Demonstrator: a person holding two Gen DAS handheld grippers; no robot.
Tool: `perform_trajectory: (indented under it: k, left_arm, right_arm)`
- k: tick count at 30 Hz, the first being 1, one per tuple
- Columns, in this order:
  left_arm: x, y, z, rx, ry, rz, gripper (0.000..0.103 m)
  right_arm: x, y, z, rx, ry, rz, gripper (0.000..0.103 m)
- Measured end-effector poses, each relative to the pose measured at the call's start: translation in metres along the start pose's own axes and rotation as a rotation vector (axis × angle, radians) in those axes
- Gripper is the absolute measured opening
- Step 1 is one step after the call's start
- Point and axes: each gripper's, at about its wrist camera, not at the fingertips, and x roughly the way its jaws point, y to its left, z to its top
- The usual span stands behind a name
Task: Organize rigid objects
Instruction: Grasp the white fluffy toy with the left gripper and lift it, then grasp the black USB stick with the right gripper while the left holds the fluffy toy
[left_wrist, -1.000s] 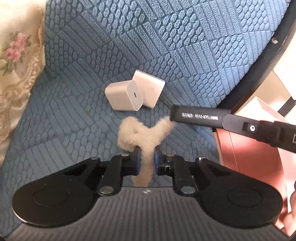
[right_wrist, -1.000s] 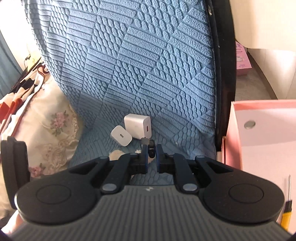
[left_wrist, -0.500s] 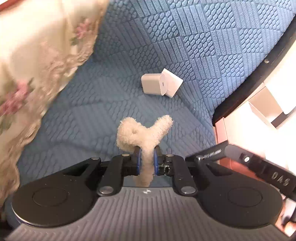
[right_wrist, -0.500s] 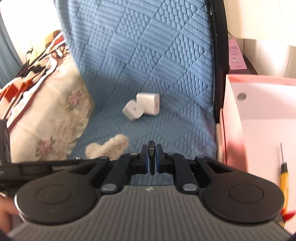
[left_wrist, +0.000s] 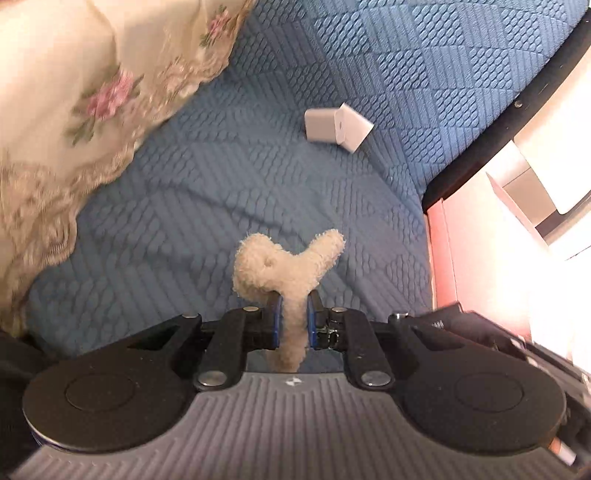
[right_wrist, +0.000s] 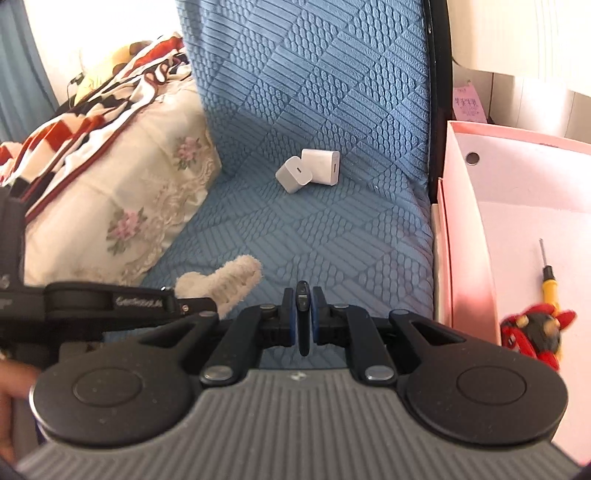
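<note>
Plush toy (left_wrist: 291, 273), cream and fuzzy, is pinched between the closed fingers of the left gripper (left_wrist: 294, 319), its forked upper end rising clear of the blue textured cover (left_wrist: 229, 177). One such toy shows, and one small dark flat object (right_wrist: 303, 317), clamped upright between the shut pads of the right gripper (right_wrist: 303, 319); what it is I cannot tell. Two white charger cubes (right_wrist: 308, 170) lie touching each other on the cover at twelve o'clock from the right gripper, well apart from both grippers. At three o'clock sits one pink box (right_wrist: 454, 206), its near wall running just beside the cover's right edge. Inside it lie one yellow-handled screwdriver (right_wrist: 548, 280) and one red figure (right_wrist: 535, 332), close together. At nine to ten o'clock a cream floral quilt (right_wrist: 122, 206) borders the cover, with a striped red blanket (right_wrist: 74, 122) behind it. Bare cover stretches between the cubes and the grippers.
</note>
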Motion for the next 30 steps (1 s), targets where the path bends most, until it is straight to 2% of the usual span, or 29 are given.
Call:
perform_trajectory:
  k: [4, 10, 23, 26, 27, 30]
  left_arm:
    - [0.008, 0.005, -0.001, -0.028, 0.028, 0.009, 0.016]
    - [0.012, 0.006, 0.005, -0.063, 0.044, -0.01, 0.017]
    - [0.018, 0.005, 0.01, -0.081, 0.065, -0.022, 0.025]
    - [0.019, 0.004, 0.012, -0.077, 0.072, -0.037, 0.036]
    - [0.02, 0.003, 0.013, -0.078, 0.071, -0.041, 0.042]
    - [0.018, 0.003, 0.015, -0.079, 0.065, -0.045, 0.054]
  right_arm:
    - [-0.001, -0.001, -0.01, 0.015, 0.024, -0.011, 0.012]
    - [0.014, 0.0, -0.005, -0.005, 0.022, -0.04, 0.012]
    - [0.07, -0.014, 0.007, 0.102, 0.014, -0.056, 0.013]
    - [0.071, -0.019, 0.006, 0.136, 0.006, -0.053, 0.013]
    - [0.07, -0.021, 0.005, 0.149, 0.003, -0.049, 0.014]
    - [0.068, -0.025, 0.004, 0.184, 0.004, -0.046, 0.029]
